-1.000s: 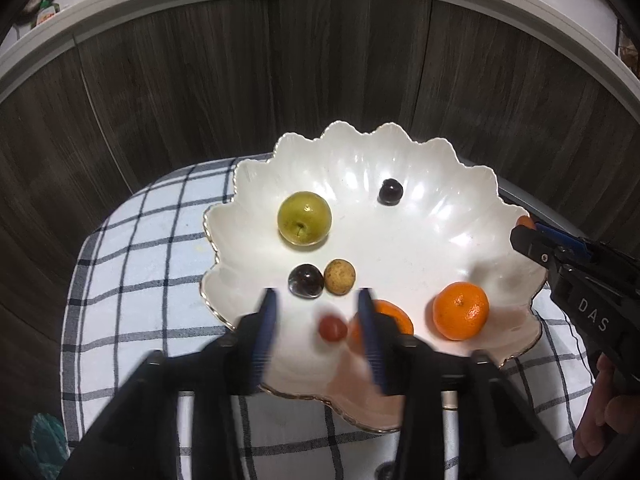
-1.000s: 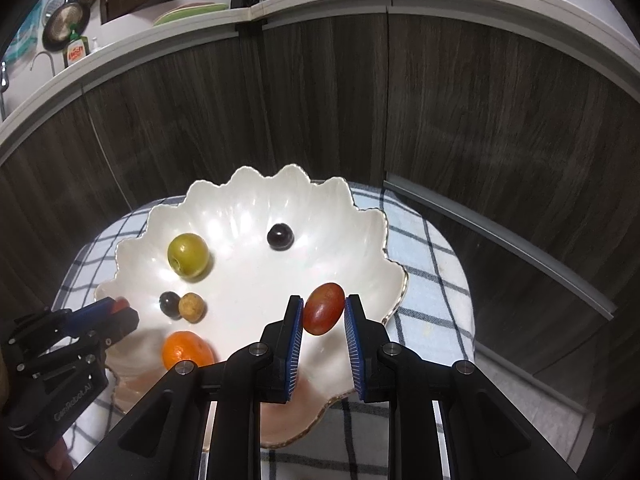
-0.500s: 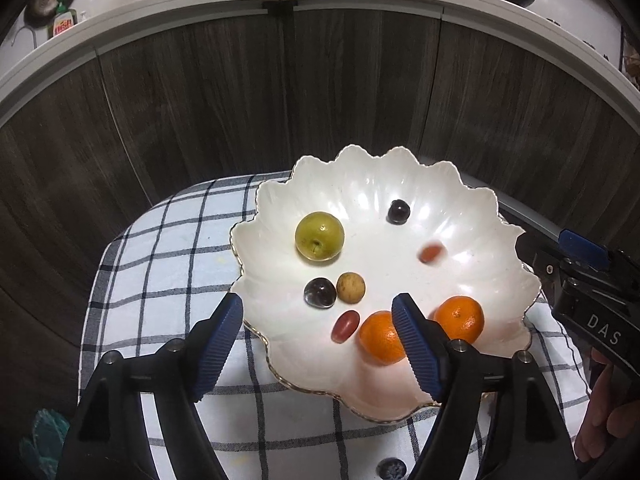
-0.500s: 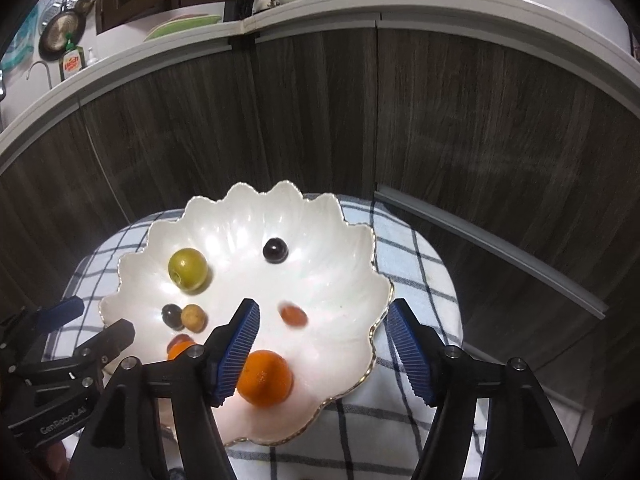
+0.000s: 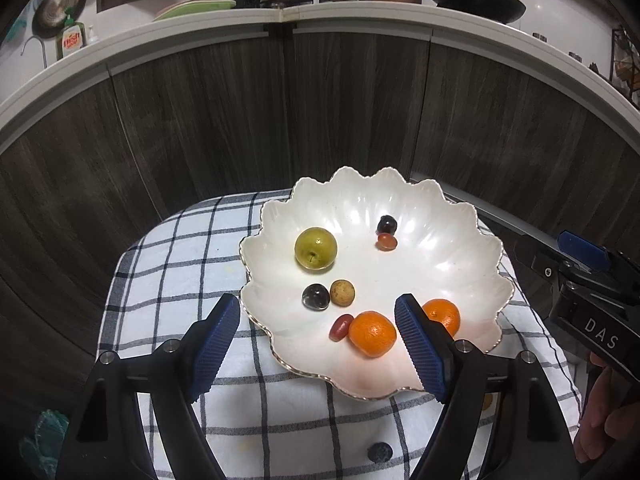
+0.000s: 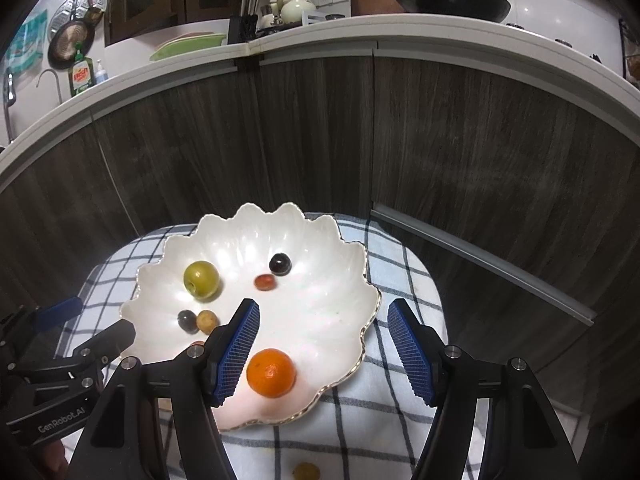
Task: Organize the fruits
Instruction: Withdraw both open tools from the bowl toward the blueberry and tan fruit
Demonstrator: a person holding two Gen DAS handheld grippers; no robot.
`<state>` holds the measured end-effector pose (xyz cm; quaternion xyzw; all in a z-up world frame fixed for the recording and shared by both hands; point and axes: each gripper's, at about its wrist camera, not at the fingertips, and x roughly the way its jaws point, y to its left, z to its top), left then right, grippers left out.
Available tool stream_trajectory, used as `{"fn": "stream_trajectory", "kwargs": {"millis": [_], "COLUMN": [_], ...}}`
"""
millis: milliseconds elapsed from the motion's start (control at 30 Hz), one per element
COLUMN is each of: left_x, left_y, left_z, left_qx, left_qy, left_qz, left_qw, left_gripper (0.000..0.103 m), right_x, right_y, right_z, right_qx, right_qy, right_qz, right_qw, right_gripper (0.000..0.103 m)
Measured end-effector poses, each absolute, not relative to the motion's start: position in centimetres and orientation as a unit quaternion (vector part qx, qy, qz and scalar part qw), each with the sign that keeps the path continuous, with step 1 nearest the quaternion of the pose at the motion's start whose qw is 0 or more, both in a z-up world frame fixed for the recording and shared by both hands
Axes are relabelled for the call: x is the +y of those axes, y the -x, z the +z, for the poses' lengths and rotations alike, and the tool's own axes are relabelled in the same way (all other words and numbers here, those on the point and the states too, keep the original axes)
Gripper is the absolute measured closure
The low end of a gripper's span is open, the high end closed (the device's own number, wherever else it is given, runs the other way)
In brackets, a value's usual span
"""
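Observation:
A white scalloped bowl point(image 5: 460, 216) point(image 6: 344, 264) sits on a checked cloth. In it lie a green fruit point(image 5: 315, 248) point(image 6: 201, 280), two oranges point(image 5: 372, 334) point(image 5: 442, 314), two dark grapes point(image 5: 387, 225) point(image 5: 316, 297), a tan fruit point(image 5: 342, 292) and two red grape tomatoes point(image 5: 386, 242) point(image 5: 341, 327). My left gripper point(image 5: 318, 348) is open and empty over the bowl's near rim. My right gripper point(image 6: 324, 350) is open and empty above an orange point(image 6: 271, 373).
The checked cloth point(image 5: 176, 248) covers a small round table in front of dark wood cabinets point(image 5: 200, 120). A small dark fruit point(image 5: 380, 452) and a small yellow fruit point(image 6: 306, 471) lie on the cloth near me. A counter with kitchenware point(image 6: 280, 12) runs behind.
Both grippers opened and dropped their red grape tomatoes into the bowl, then pulled back and up. The right one's tomato rolled to the dark grape at the back.

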<state>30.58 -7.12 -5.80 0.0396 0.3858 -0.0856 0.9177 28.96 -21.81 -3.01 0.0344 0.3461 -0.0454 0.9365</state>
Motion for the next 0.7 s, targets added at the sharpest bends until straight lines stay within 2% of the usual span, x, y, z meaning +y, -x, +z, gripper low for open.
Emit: {"fn": "stream_trajectory", "kwargs": {"millis": [700], "left_x": [-7.1], "left_y": [-26.3], "left_z": [-4.1], "left_qx": [0.368], "left_qy": [-0.041], "left_qz": [-0.09], "left_qw": [0.925], "left_gripper": [0.023], "right_x": [-21.6], "right_y": [-24.7], "right_z": [-1.3], "right_qx": [0.327], "right_qy": [-0.029], "right_qz": [-0.045], "right_qw": [0.943], "right_gripper": [0.035]}}
